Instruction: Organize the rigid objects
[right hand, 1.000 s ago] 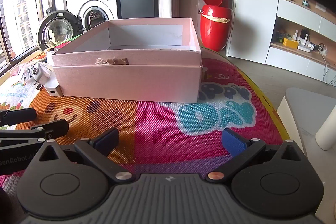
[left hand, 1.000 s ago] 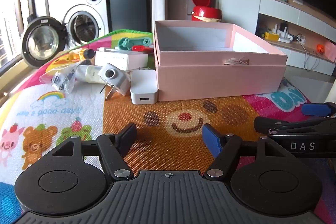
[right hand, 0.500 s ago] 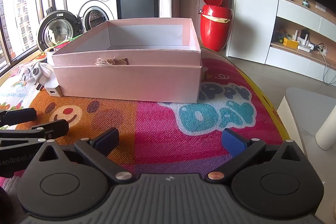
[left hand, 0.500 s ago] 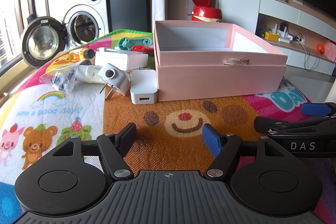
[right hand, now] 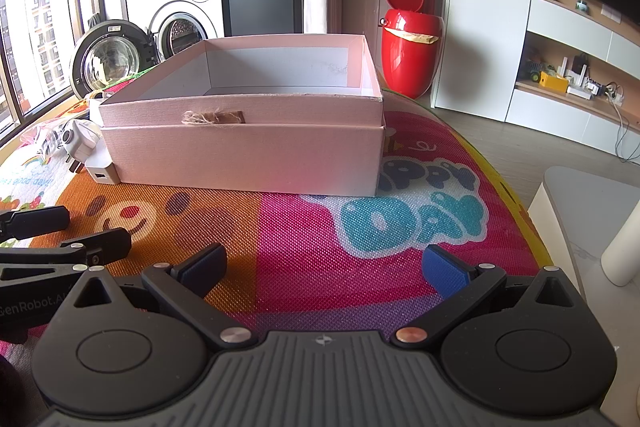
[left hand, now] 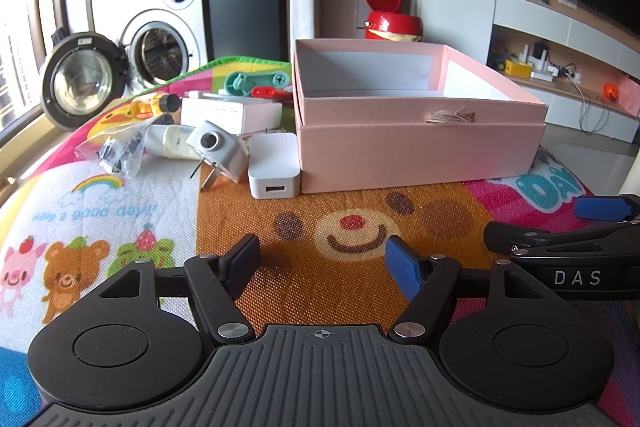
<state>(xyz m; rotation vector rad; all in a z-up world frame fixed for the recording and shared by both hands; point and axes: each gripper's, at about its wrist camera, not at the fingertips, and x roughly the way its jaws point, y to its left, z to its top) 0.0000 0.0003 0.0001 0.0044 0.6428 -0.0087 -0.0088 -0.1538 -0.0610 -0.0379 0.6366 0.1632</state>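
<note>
Chargers (left hand: 274, 167) clear in left view, box (right hand: 240, 155) hides them right

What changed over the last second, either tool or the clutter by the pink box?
Nothing visibly changed. Left tool and right tool sit open and empty over the mat; the white charger and the other items lie beside the pink box, none inside it that shows.
</note>
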